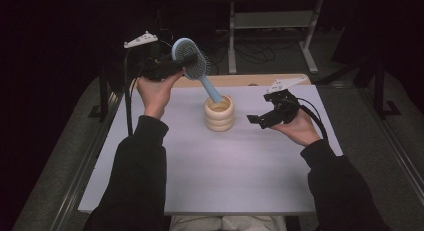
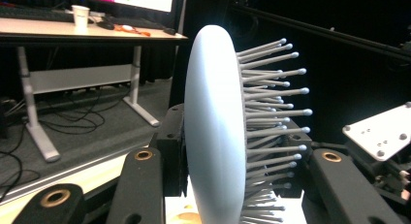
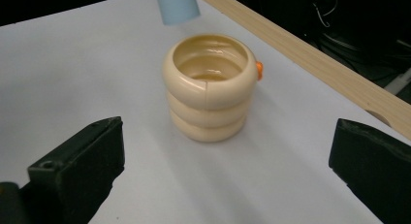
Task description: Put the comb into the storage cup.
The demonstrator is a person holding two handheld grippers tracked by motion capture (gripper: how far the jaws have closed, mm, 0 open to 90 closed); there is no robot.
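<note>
A light blue hairbrush [image 1: 192,61] hangs tilted in the air, its head held by my left gripper [image 1: 175,63], which is shut on it. In the left gripper view the brush head [image 2: 213,132] stands edge-on between the jaws, bristles to the right. The brush's handle tip [image 1: 215,96] points down just above the mouth of a cream ribbed cup [image 1: 219,113]. From the right gripper view, the handle end [image 3: 177,6] hovers over the cup [image 3: 209,86]. My right gripper [image 1: 262,118] is open, to the right of the cup, with nothing between its jaws.
The cup stands on a white board [image 1: 220,171] with a wooden strip [image 1: 240,80] along its far edge. A small orange thing [image 3: 260,70] peeks out behind the cup. Beyond the board, a desk frame [image 1: 272,21] and cables lie on the floor.
</note>
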